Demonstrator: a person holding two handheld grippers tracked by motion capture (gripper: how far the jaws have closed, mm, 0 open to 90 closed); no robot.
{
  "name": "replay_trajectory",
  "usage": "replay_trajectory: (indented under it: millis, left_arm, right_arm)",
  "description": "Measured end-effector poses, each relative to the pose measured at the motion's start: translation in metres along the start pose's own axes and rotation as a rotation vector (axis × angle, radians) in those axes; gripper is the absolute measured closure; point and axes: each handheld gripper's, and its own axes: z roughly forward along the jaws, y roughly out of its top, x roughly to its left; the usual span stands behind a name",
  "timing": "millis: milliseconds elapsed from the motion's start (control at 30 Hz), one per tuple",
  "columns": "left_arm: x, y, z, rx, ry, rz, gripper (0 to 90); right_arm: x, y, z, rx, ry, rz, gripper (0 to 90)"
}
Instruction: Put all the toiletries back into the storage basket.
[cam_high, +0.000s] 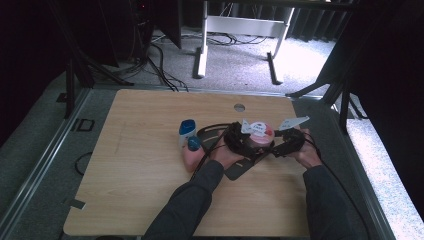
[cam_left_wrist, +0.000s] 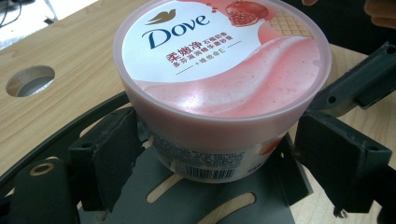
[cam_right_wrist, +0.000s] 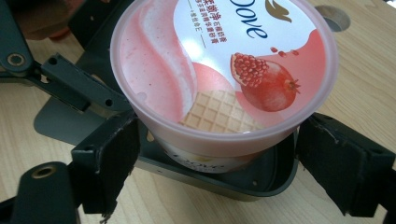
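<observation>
A pink Dove tub (cam_high: 260, 133) with a white and pink lid stands upright on a dark grey slotted tray (cam_high: 239, 170) at the table's middle right. My left gripper (cam_high: 238, 138) comes at it from the left and my right gripper (cam_high: 287, 140) from the right. In the left gripper view the tub (cam_left_wrist: 219, 70) sits between the jaws of my left gripper (cam_left_wrist: 217, 140), and the black pads (cam_left_wrist: 112, 149) press its wall under the lid rim. In the right gripper view my right gripper (cam_right_wrist: 217, 144) straddles the tub (cam_right_wrist: 224, 70). The lid rim hides where its pads (cam_right_wrist: 112, 158) meet the wall.
A white bottle with a blue cap (cam_high: 186, 131) and a pink bottle with a blue cap (cam_high: 192, 152) stand just left of the tray. A round cable hole (cam_high: 239, 107) lies near the table's far edge. Black cables loop around the tray.
</observation>
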Motion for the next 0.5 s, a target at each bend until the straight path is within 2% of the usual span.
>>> replay_trajectory:
  millis: [133,500]
  left_arm:
    - [0.001,0.001,0.004,0.011,0.007,-0.001,15.8]
    - [0.002,-0.004,0.015,0.059,-0.01,-0.011,17.2]
  right_arm:
    - [-0.003,-0.001,0.003,0.015,-0.008,0.012,14.5]
    - [-0.006,-0.008,0.012,0.053,-0.02,0.032,14.3]
